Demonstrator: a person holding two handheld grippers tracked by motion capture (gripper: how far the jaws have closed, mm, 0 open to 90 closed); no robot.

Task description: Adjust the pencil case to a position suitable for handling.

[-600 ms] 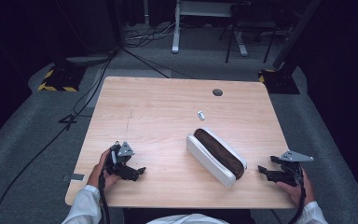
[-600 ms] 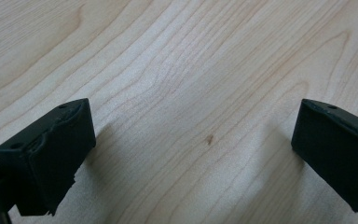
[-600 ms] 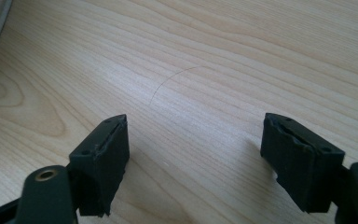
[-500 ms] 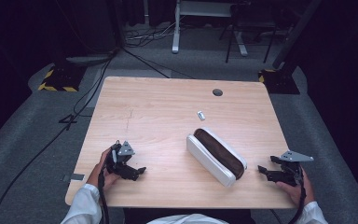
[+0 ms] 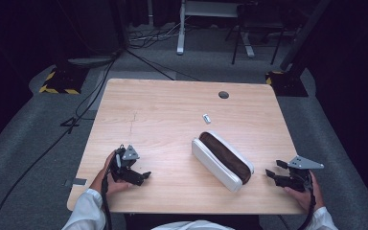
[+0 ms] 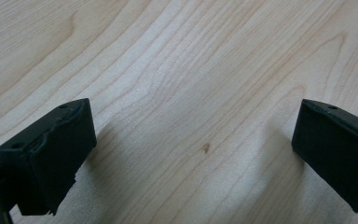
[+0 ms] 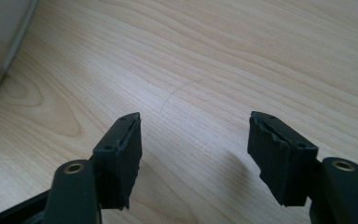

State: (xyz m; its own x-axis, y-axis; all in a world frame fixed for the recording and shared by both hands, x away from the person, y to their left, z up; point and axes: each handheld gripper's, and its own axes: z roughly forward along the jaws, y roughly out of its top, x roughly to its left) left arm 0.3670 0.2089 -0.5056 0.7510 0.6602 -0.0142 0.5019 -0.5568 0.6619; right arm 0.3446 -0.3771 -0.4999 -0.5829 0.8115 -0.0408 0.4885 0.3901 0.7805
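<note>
The white case (image 5: 223,162) with its brown inside lies toward the near right part of the table (image 5: 163,110), its long axis running from far-left to near-right, and a corner of it shows at the left border of the right gripper view (image 7: 0,42). The right gripper (image 5: 274,173), near the table's near right corner, is judged the nearer one, its wide, empty jaws pointing toward the case's near-right end. The left gripper (image 5: 141,176) rests near the near left corner, well apart, jaws spread wide over bare wood.
</note>
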